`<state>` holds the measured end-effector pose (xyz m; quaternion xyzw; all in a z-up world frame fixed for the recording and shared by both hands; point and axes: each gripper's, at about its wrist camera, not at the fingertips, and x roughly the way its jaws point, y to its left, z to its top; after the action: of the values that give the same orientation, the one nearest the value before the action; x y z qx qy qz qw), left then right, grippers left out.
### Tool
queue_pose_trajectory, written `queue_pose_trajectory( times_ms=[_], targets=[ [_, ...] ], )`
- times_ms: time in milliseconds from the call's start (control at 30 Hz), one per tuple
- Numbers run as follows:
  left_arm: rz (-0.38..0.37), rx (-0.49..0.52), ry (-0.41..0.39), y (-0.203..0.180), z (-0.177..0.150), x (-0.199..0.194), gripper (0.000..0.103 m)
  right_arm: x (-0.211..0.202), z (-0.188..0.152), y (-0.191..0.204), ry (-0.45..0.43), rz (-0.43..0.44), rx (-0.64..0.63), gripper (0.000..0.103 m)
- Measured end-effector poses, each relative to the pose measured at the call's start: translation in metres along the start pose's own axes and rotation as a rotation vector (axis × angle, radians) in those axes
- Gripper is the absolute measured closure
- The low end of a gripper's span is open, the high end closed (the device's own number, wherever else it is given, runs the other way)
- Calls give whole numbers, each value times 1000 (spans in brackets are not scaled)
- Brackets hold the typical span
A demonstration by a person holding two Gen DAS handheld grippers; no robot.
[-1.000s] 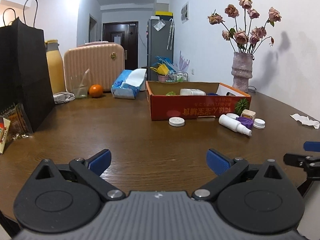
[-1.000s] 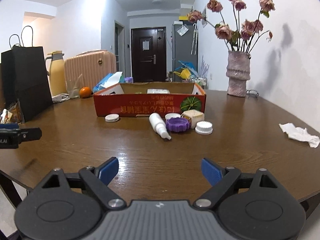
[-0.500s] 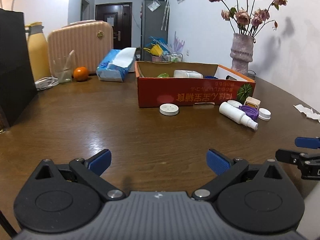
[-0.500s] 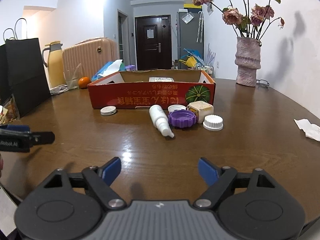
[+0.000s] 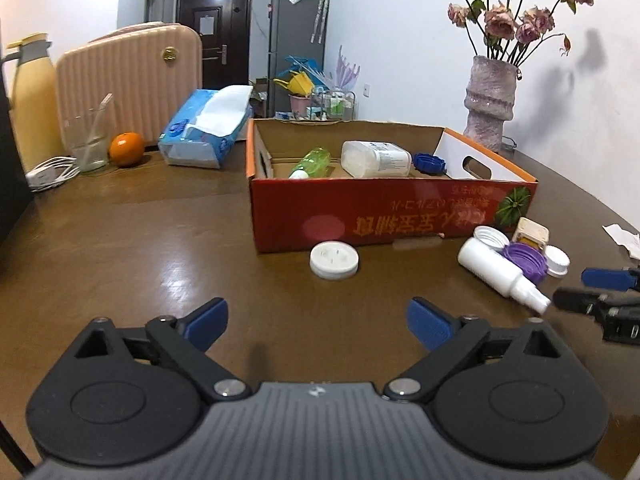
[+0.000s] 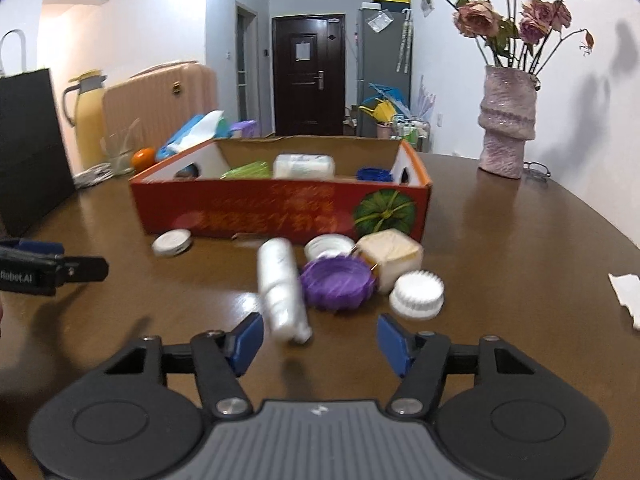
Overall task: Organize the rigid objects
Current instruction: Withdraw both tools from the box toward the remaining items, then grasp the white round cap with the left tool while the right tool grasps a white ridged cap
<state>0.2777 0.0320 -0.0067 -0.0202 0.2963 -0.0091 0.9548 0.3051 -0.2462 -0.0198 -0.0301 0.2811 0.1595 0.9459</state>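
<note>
The left hand-held gripper (image 5: 316, 320) hangs low over the brown wooden worktop (image 5: 140, 248) with its blue-padded jaws spread wide and nothing between them. Ahead of it lies a flat white lid (image 5: 334, 260), just in front of the red cardboard box (image 5: 384, 216). The box is open-topped, printed with a green pumpkin and upside-down lettering, and it holds a green bottle (image 5: 312, 162) lying on its side, a white rectangular bottle (image 5: 376, 159) with a printed label, and a blue ribbed cap (image 5: 429, 162).

The right hand-held gripper (image 6: 320, 339) is also open and empty, its blue fingertips (image 6: 247, 341) set on either side of the nozzle end of a white spray bottle (image 6: 280, 288). The nozzle sits just ahead of the tips, closer to the left pad, and I cannot tell whether it touches. The bottle is a smooth cylinder lying on its side, nozzle toward the camera, slightly blurred. Touching its right flank is a purple ribbed cap (image 6: 338, 282), open side up. Behind that sit a white open lid (image 6: 329, 246) and a cream cube-shaped container (image 6: 394, 254), and just beside the purple cap to the right is a white ribbed cap (image 6: 416, 294). All of this cluster rests on the worktop in front of the box's near right corner.
</note>
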Motion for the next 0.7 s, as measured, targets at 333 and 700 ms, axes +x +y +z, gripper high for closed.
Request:
queue_pose_trajectory(
  times_ms=[333,700],
  targets=[
    [-27,-19,86,7,27,64,31,42,17,-49,41,-123,53,50],
    [-38,-2,83,3,35,85,63,67,22,-57,61,-110,46,66]
  ],
)
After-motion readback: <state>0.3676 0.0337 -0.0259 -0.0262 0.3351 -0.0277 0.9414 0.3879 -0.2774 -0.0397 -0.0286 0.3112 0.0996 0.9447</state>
